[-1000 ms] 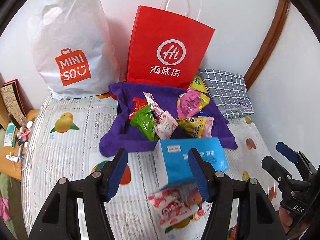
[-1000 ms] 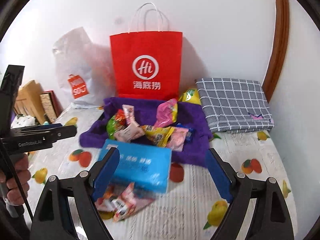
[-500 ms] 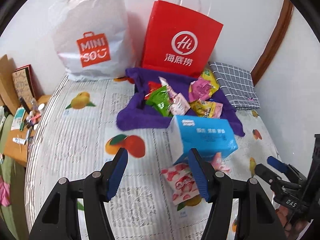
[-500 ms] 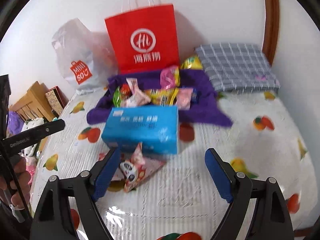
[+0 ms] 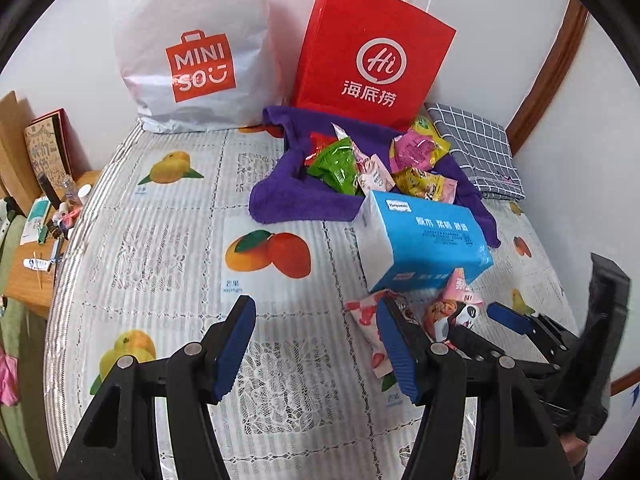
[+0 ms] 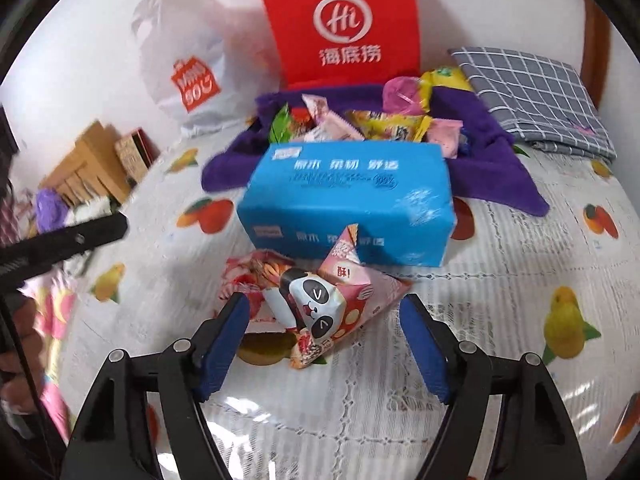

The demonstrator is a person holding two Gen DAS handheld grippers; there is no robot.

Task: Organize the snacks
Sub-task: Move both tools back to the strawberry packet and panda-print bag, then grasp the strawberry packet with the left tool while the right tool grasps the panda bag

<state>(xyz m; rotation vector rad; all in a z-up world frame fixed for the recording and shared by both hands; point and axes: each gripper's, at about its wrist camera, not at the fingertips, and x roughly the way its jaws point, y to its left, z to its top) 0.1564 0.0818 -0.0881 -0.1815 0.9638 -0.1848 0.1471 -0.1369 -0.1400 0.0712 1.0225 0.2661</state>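
A fruit-print bedcover (image 5: 160,240) carries a white bag (image 5: 192,48) and a red bag (image 5: 372,52) against the wall, a purple cloth (image 5: 280,196) heaped with snack packets (image 5: 340,164), and a blue tissue pack (image 6: 344,196) in front of that cloth. 2 loose packets lie against the pack's near side: a panda packet (image 6: 324,304) and a pink packet (image 6: 248,272) at its left. The right gripper (image 6: 324,332) has just been closing, its blue fingers (image 6: 224,340) spread either side of the panda packet without pressing it; the left gripper (image 5: 316,344) stands half spread over bare cover, gripping nothing.
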